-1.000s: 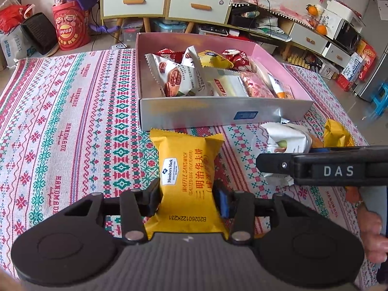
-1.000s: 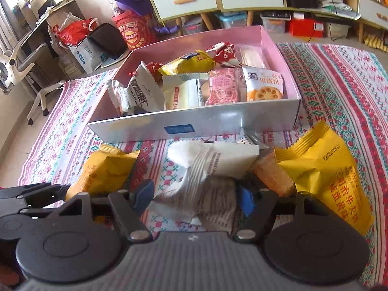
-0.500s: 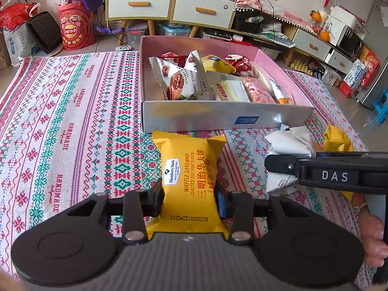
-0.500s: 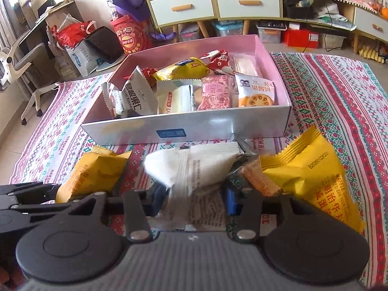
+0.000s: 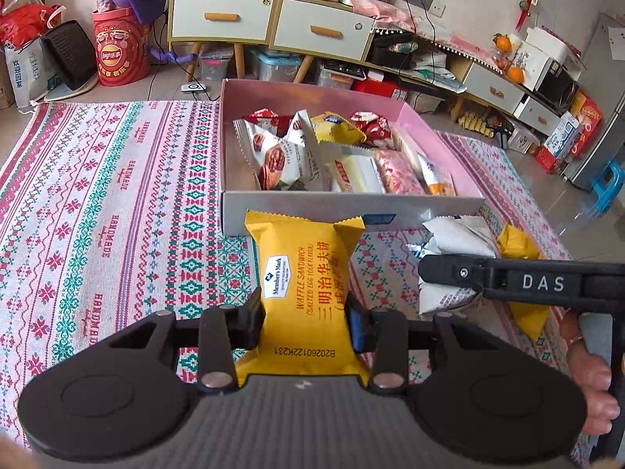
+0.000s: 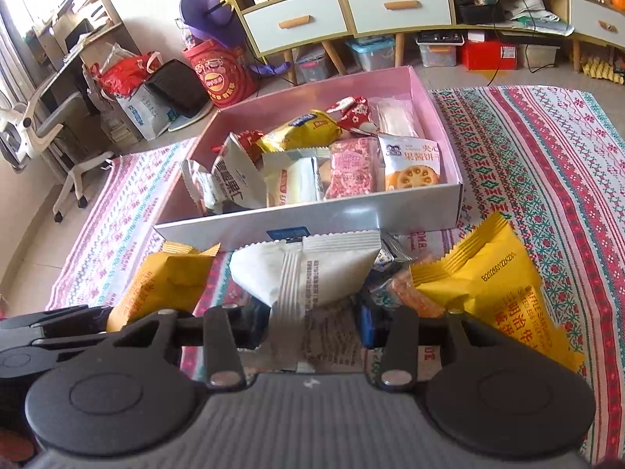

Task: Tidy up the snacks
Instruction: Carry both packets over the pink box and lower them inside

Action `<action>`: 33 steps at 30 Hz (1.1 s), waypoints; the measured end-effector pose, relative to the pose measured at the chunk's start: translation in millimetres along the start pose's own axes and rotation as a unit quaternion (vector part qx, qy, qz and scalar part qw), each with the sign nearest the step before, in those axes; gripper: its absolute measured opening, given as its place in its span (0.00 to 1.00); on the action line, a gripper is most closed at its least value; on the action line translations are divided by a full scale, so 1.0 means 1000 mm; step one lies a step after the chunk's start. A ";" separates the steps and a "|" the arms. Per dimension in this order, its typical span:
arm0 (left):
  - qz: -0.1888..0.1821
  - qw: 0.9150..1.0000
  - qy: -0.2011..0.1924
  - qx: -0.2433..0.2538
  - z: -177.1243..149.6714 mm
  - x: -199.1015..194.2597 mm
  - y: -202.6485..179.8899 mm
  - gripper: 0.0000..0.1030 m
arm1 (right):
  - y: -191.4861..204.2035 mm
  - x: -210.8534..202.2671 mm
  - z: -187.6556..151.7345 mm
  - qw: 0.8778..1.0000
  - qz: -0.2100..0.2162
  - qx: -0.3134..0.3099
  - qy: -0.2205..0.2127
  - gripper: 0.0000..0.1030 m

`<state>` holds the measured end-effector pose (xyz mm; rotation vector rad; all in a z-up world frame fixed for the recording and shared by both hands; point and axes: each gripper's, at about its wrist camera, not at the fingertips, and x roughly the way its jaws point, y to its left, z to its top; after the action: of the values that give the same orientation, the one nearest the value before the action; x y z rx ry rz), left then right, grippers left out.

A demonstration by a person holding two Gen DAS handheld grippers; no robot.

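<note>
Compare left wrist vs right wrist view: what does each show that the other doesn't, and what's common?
Left wrist only: the left hand-held gripper shut on the front of a yellow waffle sandwich pack, brand label readable; a person's fingers on the other tool's handle.

Right wrist only: the right hand-held gripper shut on a white snack packet; a second yellow pack loose on the cloth; an office chair.

Both: the pink box filled with snacks, the patterned cloth, the drawer cabinet.

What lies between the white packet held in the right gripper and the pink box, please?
Only bare patterned cloth separates the white packet from the pink box, seen in the right wrist view.
</note>
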<state>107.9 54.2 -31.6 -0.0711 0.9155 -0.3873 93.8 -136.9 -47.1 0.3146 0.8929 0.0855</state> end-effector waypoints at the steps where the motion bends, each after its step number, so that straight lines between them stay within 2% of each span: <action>1: -0.001 1.000 -0.001 -0.001 0.001 -0.001 0.000 0.45 | 0.000 -0.001 0.001 1.000 0.003 0.002 0.000 0.39; 10: -0.006 1.000 -0.020 -0.014 0.019 -0.019 0.002 0.45 | -0.005 -0.013 0.012 0.999 0.026 0.029 -0.003 0.39; 18: 0.001 0.999 -0.043 0.000 0.056 -0.023 0.001 0.45 | -0.016 -0.021 0.039 0.997 0.048 0.059 -0.010 0.39; 22: 0.009 0.999 -0.046 0.005 0.078 -0.014 0.001 0.45 | -0.015 -0.018 0.059 0.996 0.054 0.065 -0.021 0.39; 33: 0.028 0.999 -0.030 -0.002 0.139 0.041 0.007 0.45 | -0.017 0.022 0.107 0.998 0.017 0.061 -0.025 0.40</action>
<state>241.0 31.8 21.2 -0.0604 0.8566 -0.3286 190.2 -173.3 -6.3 0.4441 0.8448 0.0535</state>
